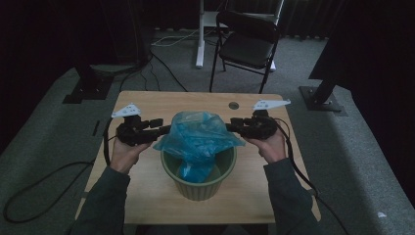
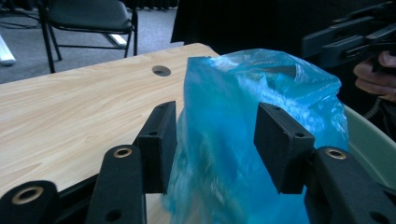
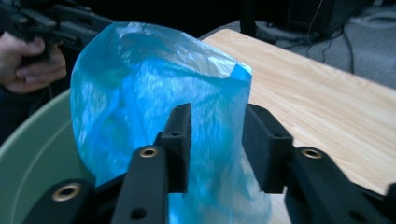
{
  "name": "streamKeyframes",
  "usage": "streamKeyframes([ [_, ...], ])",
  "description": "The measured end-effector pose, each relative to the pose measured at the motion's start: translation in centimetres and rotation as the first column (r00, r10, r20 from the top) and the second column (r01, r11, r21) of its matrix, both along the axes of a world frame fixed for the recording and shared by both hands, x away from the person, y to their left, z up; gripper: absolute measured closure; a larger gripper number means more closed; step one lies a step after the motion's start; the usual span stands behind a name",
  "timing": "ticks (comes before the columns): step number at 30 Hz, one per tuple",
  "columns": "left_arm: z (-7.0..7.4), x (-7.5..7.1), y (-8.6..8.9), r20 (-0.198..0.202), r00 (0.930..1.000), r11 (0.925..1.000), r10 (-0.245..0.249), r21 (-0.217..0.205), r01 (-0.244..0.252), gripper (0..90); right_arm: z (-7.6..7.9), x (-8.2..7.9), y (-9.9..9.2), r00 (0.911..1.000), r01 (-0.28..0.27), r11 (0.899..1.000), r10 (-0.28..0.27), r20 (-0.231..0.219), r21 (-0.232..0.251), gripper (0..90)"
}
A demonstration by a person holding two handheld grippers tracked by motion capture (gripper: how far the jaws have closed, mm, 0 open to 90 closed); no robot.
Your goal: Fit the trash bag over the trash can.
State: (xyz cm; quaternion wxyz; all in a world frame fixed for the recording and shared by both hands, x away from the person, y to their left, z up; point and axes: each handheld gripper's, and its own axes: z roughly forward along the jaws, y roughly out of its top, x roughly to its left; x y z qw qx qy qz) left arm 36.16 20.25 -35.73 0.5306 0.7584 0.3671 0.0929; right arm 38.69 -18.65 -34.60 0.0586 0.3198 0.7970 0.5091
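Left gripper [image 1: 164, 130]: sitting at the bag's left edge with the jaws apart. In the left gripper view the plastic is running between both pads [image 2: 159, 140] but nothing's pinching it yet; looks like it's lining up for a grab on that side of the rim.

Blue bag [image 1: 198, 134]: hanging in the middle, its bottom dipping into the green bin [image 1: 171, 171] while the top is puffing up above the rim. My guess is it's being opened out to line the bin, so each side needs its own hold.

Right gripper [image 1: 229, 127]: mirroring the left one on the opposite edge. Its jaws are gaping too, with film lying between them and a gap showing, so not clamped as far as I can tell.

Table [image 1: 147, 105]: wooden top is carrying the bin dead centre, so both hands are reaching it evenly.
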Motion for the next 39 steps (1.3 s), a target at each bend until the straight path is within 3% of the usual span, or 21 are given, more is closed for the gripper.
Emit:
streamKeyframes([
  [1,-0.1,0.5,-0.7,-0.028,0.9993,0.9997,-0.024,0.007,0.024,45.9,-0.1,0.4,0.4,0.9999,-0.004,1.000,0.004,-0.014,-0.007,58.5],
  [5,-0.5,0.9,-1.6,-0.040,0.9988,0.9988,-0.028,0.040,0.029,46.3,-0.6,1.2,1.5,0.9983,-0.010,0.999,0.007,-0.058,-0.044,57.3],
  [6,-0.5,1.0,-2.0,-0.040,0.9991,0.9976,-0.011,0.068,0.014,62.1,-0.9,1.4,1.8,0.9983,-0.001,0.997,-0.004,-0.058,-0.083,63.7],
  [7,-0.5,0.9,-2.1,-0.035,0.9994,0.9972,-0.007,0.075,0.010,69.2,-1.1,1.5,1.9,0.9979,-0.010,0.996,0.004,-0.065,-0.092,71.1],
  [8,-0.5,0.8,-2.2,-0.028,0.9996,0.9970,-0.007,0.076,0.009,75.4,-1.1,1.4,2.0,0.9985,-0.010,0.995,0.004,-0.055,-0.100,78.3],
  [9,-0.5,0.8,-2.2,-0.028,0.9996,0.9970,-0.007,0.076,0.009,80.3,-1.1,1.4,2.0,0.9985,-0.010,0.995,0.004,-0.055,-0.100,78.3],
  [10,-0.3,0.3,-2.3,0.002,0.9998,0.9971,-0.018,0.074,0.018,83.9,-1.0,1.1,1.9,0.9994,-0.019,0.995,0.017,-0.030,-0.095,88.3],
  [11,-0.3,0.3,-2.3,0.002,0.9998,0.9971,-0.018,0.074,0.018,86.2,-1.0,1.1,1.9,0.9994,-0.019,0.995,0.017,-0.030,-0.095,88.3],
  [14,0.2,-0.9,-2.1,0.057,0.9978,0.9976,-0.033,0.063,0.029,88.7,-0.3,0.2,1.6,0.9988,-0.036,0.996,0.039,0.029,-0.082,90.0],
  [17,0.3,-1.3,-2.0,0.074,0.9964,0.9977,-0.043,0.056,0.039,88.7,0.1,-0.3,1.4,0.9978,-0.038,0.996,0.042,0.051,-0.076,89.9],
  [18,0.4,-1.7,-2.0,0.084,0.9952,0.9974,-0.050,0.055,0.046,88.4,0.1,-0.3,1.2,0.9983,-0.031,0.997,0.035,0.048,-0.072,85.3],
  [20,0.4,-1.8,-2.1,0.086,0.9947,0.9972,-0.056,0.054,0.051,87.8,0.1,0.1,1.0,0.9996,-0.005,0.999,0.007,0.029,-0.053,67.5],
  [22,0.4,-1.9,-2.2,0.088,0.9943,0.9964,-0.060,0.065,0.054,87.4,-0.1,0.9,1.0,0.9997,0.003,1.000,-0.004,-0.024,-0.031,54.6],
  [29,0.2,-2.2,-2.4,0.091,0.9927,0.9952,-0.078,0.066,0.072,87.0,-1.6,2.9,2.1,0.9958,0.014,0.996,-0.022,-0.089,-0.084,48.6],
  [34,0.0,-2.7,-2.3,0.098,0.9913,0.9942,-0.087,0.071,0.081,86.9,-1.8,3.0,2.4,0.9965,-0.018,0.997,0.012,-0.082,-0.079,78.6],
  [39,-0.1,-3.4,-1.7,0.110,0.9898,0.9942,-0.090,0.069,0.083,86.8,-0.8,2.1,2.1,0.9999,0.007,0.998,-0.006,0.014,-0.069,87.4],
])
